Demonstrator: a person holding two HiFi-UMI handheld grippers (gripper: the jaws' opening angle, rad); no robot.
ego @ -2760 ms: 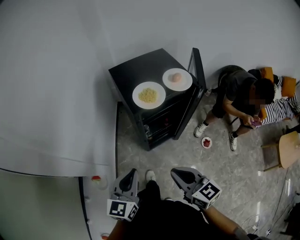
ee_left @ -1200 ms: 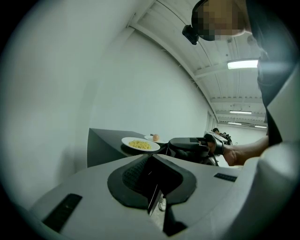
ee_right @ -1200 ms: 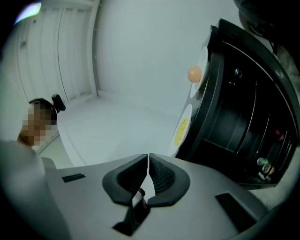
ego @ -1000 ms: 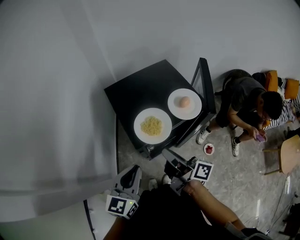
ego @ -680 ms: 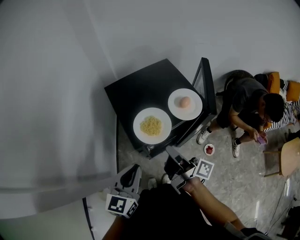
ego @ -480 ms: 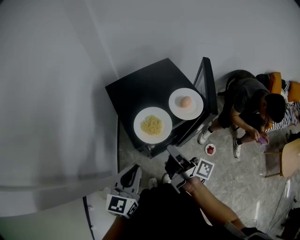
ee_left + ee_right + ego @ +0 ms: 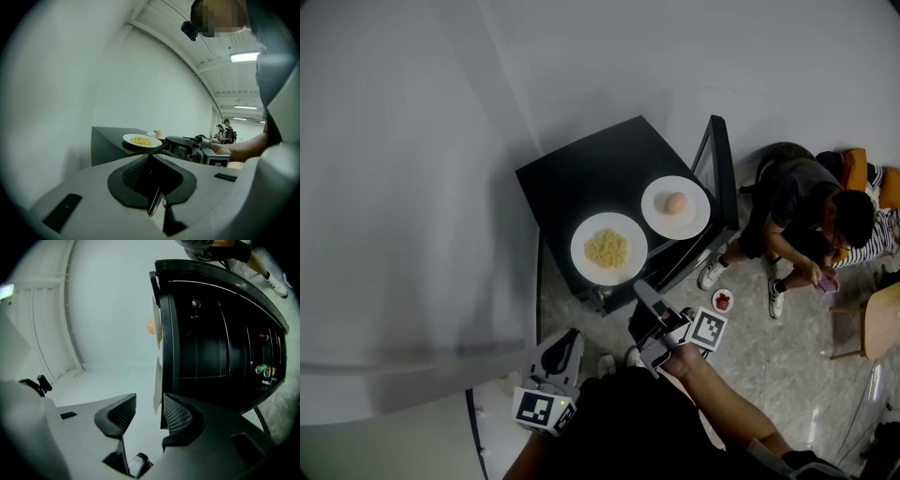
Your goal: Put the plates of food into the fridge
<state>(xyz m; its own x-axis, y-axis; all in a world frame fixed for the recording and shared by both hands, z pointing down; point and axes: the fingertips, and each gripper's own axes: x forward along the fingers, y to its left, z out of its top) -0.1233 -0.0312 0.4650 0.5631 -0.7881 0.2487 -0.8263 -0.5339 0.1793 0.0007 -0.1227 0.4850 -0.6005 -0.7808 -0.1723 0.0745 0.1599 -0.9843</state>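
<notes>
Right gripper [image 7: 146, 408] jaws just opened wide, gripping nothing. Noodle plate [image 7: 157, 383] on fridge [image 7: 215, 333] top, rim edge-on at gap mouth, straight ahead, pads not touching. Left gripper [image 7: 157, 199] jaws together, empty, farther back. Right hand nearer.

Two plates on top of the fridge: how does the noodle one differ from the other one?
The noodle plate holds a spread heap of yellow noodles. The other plate holds one round pinkish-orange item. The noodle plate looks slightly larger than the other plate. It sits at the front edge of the fridge, while the other plate sits beside the open door. Both are white, round and flat on the black top.
</notes>
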